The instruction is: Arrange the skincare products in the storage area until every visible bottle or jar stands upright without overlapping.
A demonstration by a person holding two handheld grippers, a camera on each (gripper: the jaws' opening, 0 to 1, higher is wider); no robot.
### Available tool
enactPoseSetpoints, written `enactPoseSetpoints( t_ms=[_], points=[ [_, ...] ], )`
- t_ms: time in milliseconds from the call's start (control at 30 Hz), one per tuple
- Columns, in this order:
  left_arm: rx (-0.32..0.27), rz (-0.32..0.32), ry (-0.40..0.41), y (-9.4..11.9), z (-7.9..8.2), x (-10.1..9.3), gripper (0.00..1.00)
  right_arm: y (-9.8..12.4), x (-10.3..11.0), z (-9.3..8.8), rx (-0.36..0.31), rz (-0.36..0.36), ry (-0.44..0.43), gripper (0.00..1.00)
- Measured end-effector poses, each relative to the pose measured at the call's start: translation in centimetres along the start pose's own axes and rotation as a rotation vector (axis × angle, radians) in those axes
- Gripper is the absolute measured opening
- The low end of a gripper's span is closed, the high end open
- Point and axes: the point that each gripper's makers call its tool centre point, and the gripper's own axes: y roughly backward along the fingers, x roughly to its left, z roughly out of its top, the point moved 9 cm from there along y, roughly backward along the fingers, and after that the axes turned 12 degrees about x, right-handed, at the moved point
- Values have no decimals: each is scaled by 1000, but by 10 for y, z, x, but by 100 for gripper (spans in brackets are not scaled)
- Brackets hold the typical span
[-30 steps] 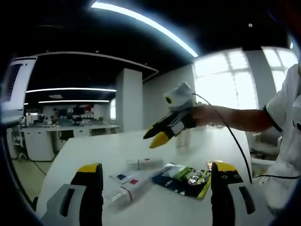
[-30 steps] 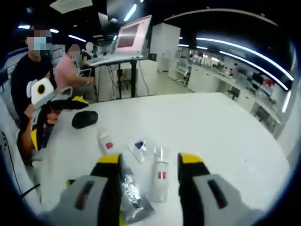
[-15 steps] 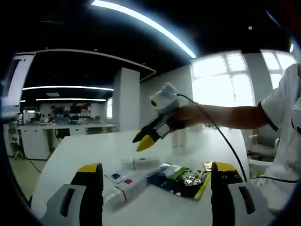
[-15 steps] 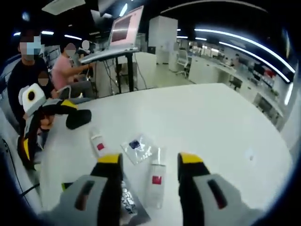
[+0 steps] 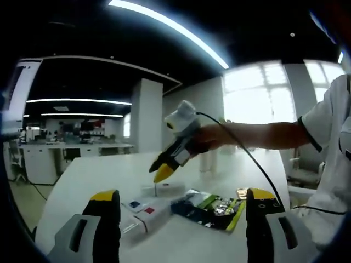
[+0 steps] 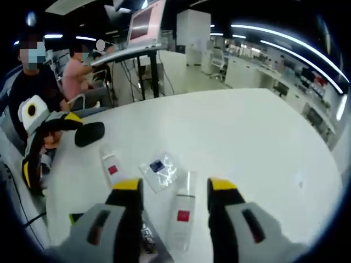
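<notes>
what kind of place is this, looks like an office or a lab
Most likely an open-plan office or lab. A large white table holds the lying skincare tubes, a monitor on a stand sits behind it, people sit nearby, and rows of white benches run under long ceiling strip lights.

foil pouch point(image 6: 148, 241) — half behind right tool point(image 6: 176, 189); bottle labels unreadable

Both grippers held open above the table, empty.
The left gripper point(image 5: 182, 211) has its jaws spread wide and level. The right gripper point(image 6: 174, 189) tilts downward, jaws parted; seen from the left gripper view it hangs farther off, gripped by a hand point(image 5: 211, 138) on an outstretched bare forearm with a white sleeve point(image 5: 329, 123).
</notes>
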Motion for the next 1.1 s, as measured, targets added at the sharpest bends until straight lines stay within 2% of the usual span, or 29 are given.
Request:
enactPoseSetpoints(
  t_ms=[300, 600, 767, 967, 1100],
  points=[
    [-4, -3, 3, 4, 1, 2, 97, -13, 0, -3, 41, 19, -19, 45],
    [-10, -2, 33, 4, 1, 5, 99, -27, -7, -6, 83, 7, -23, 44],
    [0, -8, 25, 5, 1, 4, 99, -38, -8, -7, 101, 14, -33, 39],
    [-1, -11, 27, 6, 1, 4, 99, -48, -7, -8, 101, 16, -43, 38],
    [1, -11, 25, 6, 0, 5, 99, -51, -11, -8, 97, 5, -48, 30]
  ],
)
